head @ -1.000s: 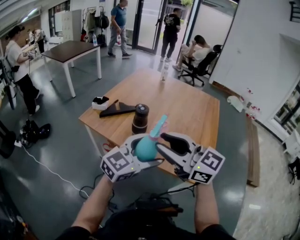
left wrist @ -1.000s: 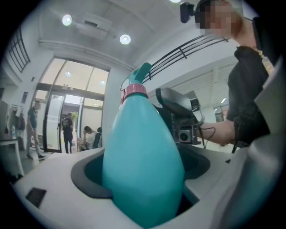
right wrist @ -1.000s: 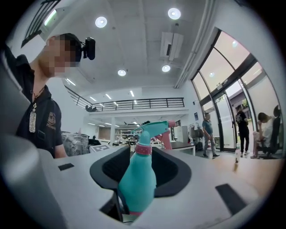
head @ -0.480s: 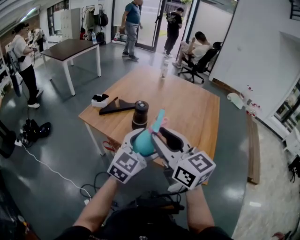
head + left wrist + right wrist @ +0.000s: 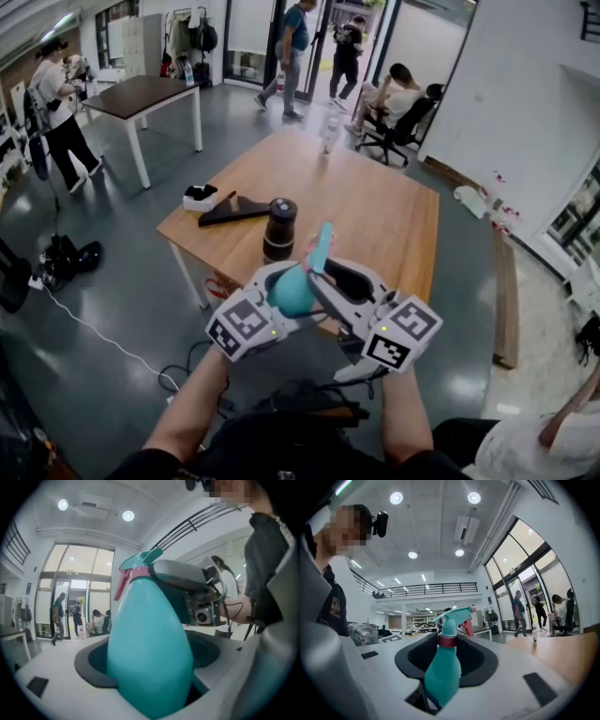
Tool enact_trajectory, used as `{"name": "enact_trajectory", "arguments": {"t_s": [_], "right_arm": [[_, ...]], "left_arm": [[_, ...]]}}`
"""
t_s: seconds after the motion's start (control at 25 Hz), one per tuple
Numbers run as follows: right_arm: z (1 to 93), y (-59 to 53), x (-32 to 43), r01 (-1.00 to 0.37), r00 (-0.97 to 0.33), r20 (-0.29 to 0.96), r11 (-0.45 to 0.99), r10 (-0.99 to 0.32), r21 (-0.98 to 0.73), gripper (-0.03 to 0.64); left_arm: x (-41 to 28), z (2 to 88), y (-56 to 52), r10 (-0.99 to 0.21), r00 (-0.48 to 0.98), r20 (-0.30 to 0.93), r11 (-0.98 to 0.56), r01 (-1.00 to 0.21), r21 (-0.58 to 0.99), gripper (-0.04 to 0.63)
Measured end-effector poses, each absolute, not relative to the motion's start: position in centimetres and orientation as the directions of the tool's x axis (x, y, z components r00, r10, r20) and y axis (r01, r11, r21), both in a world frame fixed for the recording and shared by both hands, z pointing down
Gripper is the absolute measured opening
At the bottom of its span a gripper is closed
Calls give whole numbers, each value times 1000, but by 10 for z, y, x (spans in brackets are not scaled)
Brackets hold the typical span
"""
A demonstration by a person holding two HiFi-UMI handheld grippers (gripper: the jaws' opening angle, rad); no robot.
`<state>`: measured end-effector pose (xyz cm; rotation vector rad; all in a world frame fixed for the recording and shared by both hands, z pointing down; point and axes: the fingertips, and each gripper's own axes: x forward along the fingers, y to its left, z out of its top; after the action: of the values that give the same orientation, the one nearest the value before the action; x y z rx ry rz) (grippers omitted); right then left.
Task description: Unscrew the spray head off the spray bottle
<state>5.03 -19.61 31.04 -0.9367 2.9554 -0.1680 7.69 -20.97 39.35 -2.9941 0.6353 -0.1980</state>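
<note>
Spray bottle [image 5: 292, 292]: teal, teardrop body, narrow neck. Spray head [image 5: 320, 246] is teal with a pink collar and a pink trigger, and is on the bottle, not yet off.

Held in the air over the near edge of the wooden bench [image 5: 394, 216], with a dark cylinder jar [image 5: 279, 230] just beyond it on the bench.

Left gripper [image 5: 281, 284] is clamped on the fat part of the body, which fills the gap between its jaws. Right gripper [image 5: 325, 272] comes in from the right; its jaws have just been closing and now pinch the neck at the pink collar.

Against half a second ago: both grippers and the bottle sit in almost the same place. The walker at the far doorway has stepped further right. A pale sleeve [image 5: 525, 450] has come in at the near right corner.

Long axis tilted: base near, head far and slightly right, tip raised
</note>
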Motion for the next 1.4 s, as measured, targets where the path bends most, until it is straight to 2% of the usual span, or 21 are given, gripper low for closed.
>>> {"name": "enact_trajectory", "arguments": {"t_s": [0.32, 0.52, 0.6, 1.0, 1.12, 1.4], "right_arm": [[311, -176, 55, -345, -937, -21, 935, -347, -82, 137], [310, -166, 54, -269, -962, -35, 961, -272, -68, 138], [308, -168, 55, -293, -954, -45, 953, -297, -71, 138], [304, -186, 72, -533, -843, -44, 843, -537, -77, 140], [299, -187, 68, -588, -803, -56, 804, -594, -92, 140], [310, -197, 58, -711, -700, 21, 695, -714, -107, 140]], "left_arm": [[87, 391, -172, -113, 989, 100, -994, -112, -15, 434], [87, 392, -160, -37, 995, 90, -999, -36, -13, 434], [87, 389, -164, -62, 995, 73, -998, -61, -19, 434], [82, 375, -206, -351, 936, 23, -935, -349, -61, 434], [81, 377, -214, -418, 908, 34, -906, -415, -83, 434], [82, 391, -223, -541, 835, 103, -838, -526, -144, 434]]}}
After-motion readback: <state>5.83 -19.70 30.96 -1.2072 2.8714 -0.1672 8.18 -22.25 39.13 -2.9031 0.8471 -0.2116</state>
